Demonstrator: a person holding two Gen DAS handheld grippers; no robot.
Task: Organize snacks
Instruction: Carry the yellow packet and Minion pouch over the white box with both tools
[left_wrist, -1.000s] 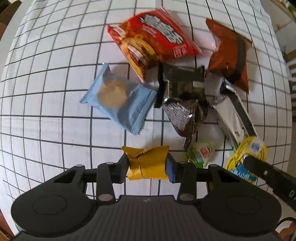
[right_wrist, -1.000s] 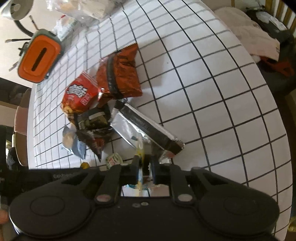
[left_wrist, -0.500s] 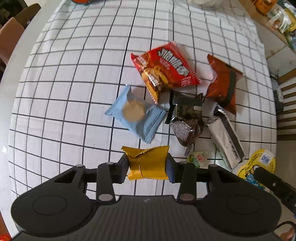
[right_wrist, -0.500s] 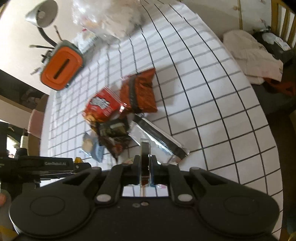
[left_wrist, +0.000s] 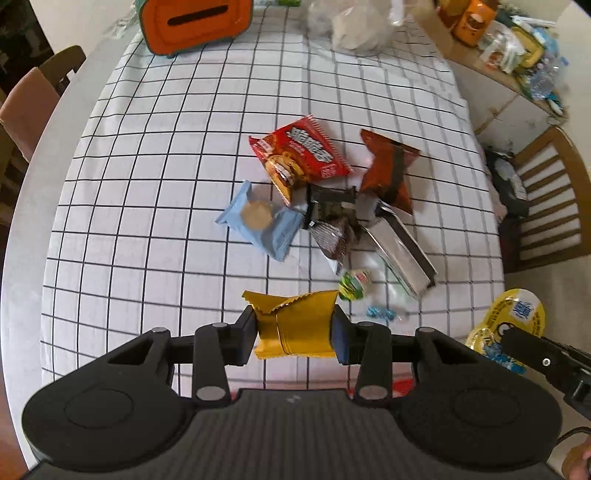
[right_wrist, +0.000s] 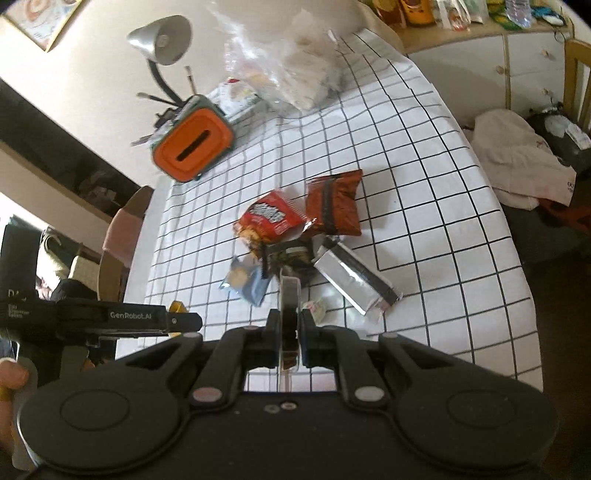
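Left gripper (left_wrist: 295, 330) pinches a crumpled gold packet (left_wrist: 294, 323); right gripper (right_wrist: 290, 338) clamps a yellow cup (left_wrist: 511, 317) edge-on; either could slip free onto the pile below.

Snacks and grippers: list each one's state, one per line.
Left gripper: shut on gold packet, lifted.
Right gripper: shut on yellow-lidded cup, held edge-on.
Red bag: lying flat.
Blue packet: lying flat.
Silver bar: lying flat.
Brown bag: lying, crumpled.
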